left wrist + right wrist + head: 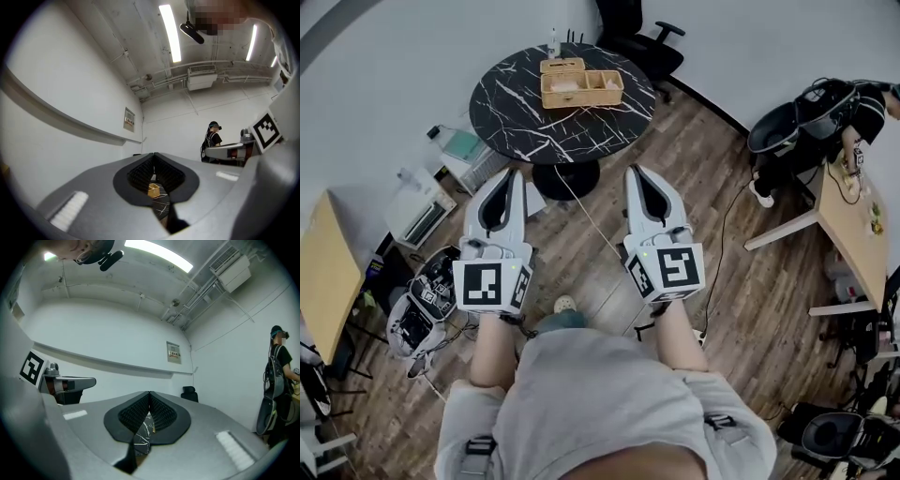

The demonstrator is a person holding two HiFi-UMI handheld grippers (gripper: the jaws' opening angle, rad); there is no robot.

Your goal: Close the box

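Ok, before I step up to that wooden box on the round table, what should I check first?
1. Left gripper empty, jaws together: ok.
2. Right gripper empty, jaws together: ok.
3. Wooden box closed: not ok, its top is open.
4. Box within reach: not ok, the round table stands well ahead of both grippers.
5. Floor path free: not ok, a white cable lies on the floor between you and the table.
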